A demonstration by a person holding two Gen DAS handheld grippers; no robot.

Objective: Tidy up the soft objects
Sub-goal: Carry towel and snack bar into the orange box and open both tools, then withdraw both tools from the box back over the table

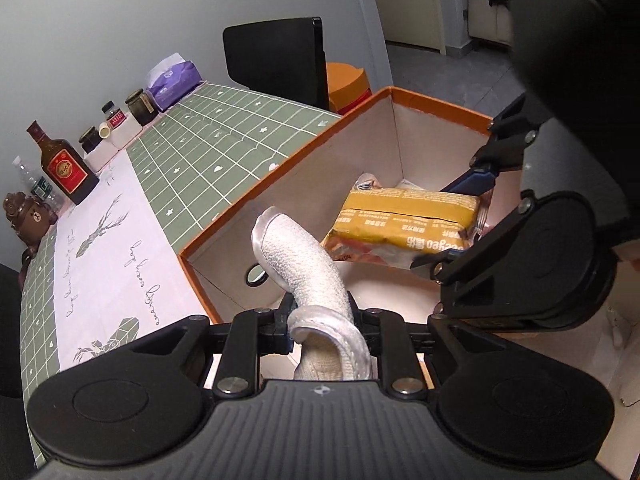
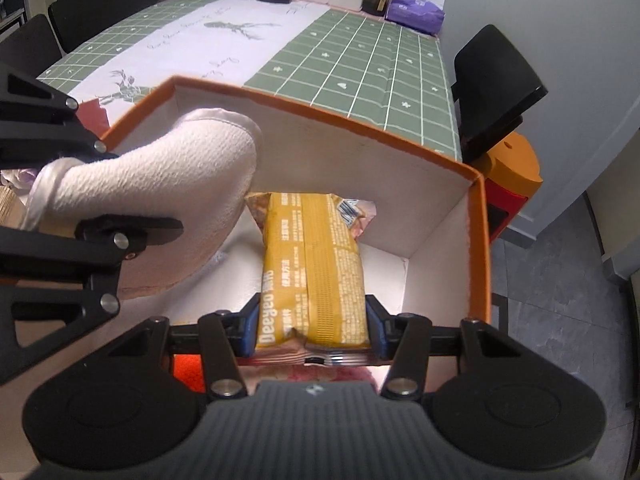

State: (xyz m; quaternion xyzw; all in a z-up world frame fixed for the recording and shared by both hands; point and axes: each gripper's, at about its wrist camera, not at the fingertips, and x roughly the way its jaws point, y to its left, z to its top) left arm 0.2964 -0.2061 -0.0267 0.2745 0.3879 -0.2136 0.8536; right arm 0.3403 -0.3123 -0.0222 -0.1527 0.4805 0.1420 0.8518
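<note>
The left tool (image 1: 320,320) pitches steeply downward over the near corner of an orange-rimmed box (image 1: 288,172), its jaws narrow and clamped on a white textured cloth (image 1: 304,268). The cloth bulges up from between the black pads and arches forward, its rounded, satin-edged end hanging inside the box's open top. In the right wrist view the same cloth (image 2: 160,184) juts in from the left, above the box's left wall.

The right tool (image 2: 312,328) also tilts steeply down into the box, jaws about half spread and gripping a yellow snack packet (image 2: 316,264) across its width with blue pads. The packet extends lengthwise away from the tool, its far end near the box's back wall, and hangs above the pale box floor. From the left wrist view the packet (image 1: 408,224) lies to the right of the cloth, close but apart.

The box (image 2: 360,124) stands at the edge of a tabletop (image 2: 360,60) covered in a green grid cloth with a white runner. Along the far wall sit a brown bottle with a red label (image 1: 64,164), small jars (image 1: 140,106) and a purple tissue pack (image 1: 174,82). A black chair (image 1: 276,60) stands beyond the tabletop.
</note>
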